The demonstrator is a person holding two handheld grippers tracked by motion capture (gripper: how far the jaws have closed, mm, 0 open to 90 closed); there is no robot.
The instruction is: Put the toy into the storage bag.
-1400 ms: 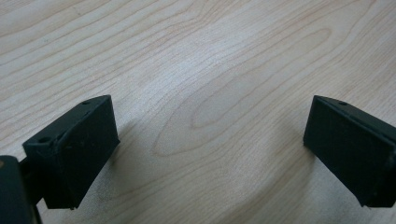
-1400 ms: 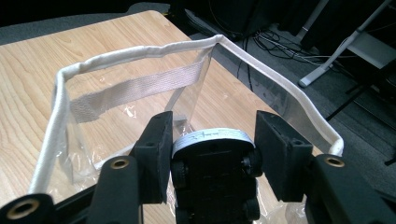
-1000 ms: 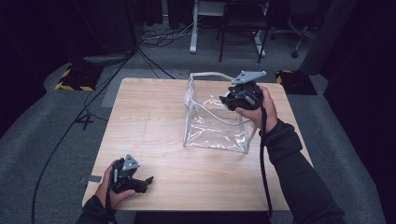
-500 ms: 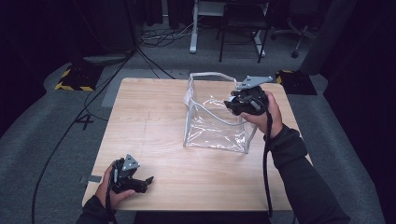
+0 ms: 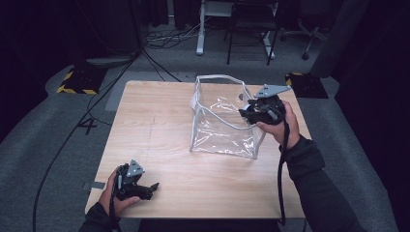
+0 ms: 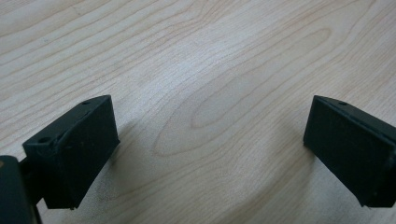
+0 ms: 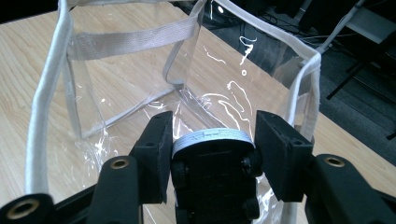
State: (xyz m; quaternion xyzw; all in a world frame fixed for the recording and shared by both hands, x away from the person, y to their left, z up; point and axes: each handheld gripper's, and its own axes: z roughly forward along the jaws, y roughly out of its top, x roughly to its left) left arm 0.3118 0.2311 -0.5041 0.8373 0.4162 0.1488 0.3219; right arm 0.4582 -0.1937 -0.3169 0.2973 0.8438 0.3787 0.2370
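Note:
A clear plastic bag (image 5: 222,130) with pale grey trim stands open-topped on the wooden table (image 5: 154,121), right of the middle. My right gripper (image 5: 247,113) hovers at the bag's right rim, pointing into its mouth. In the right gripper view the right gripper (image 7: 212,135) is shut on a black object (image 7: 212,172) with a pale curved top edge, and the bag (image 7: 140,42) gapes just beyond it. My left gripper (image 5: 147,189) lies open on the table near the front left corner. Bare wood shows between the jaws of the left gripper (image 6: 210,135).
A grey webbing handle (image 7: 130,39) spans the bag's far wall. The table's right edge (image 5: 302,140) runs close behind my right hand. Beyond the table are dark floor, cables (image 5: 159,43) and a chair (image 5: 251,29).
My right gripper has moved slightly right and down with the black object, settling at the bag's right rim. The left gripper has stayed put.

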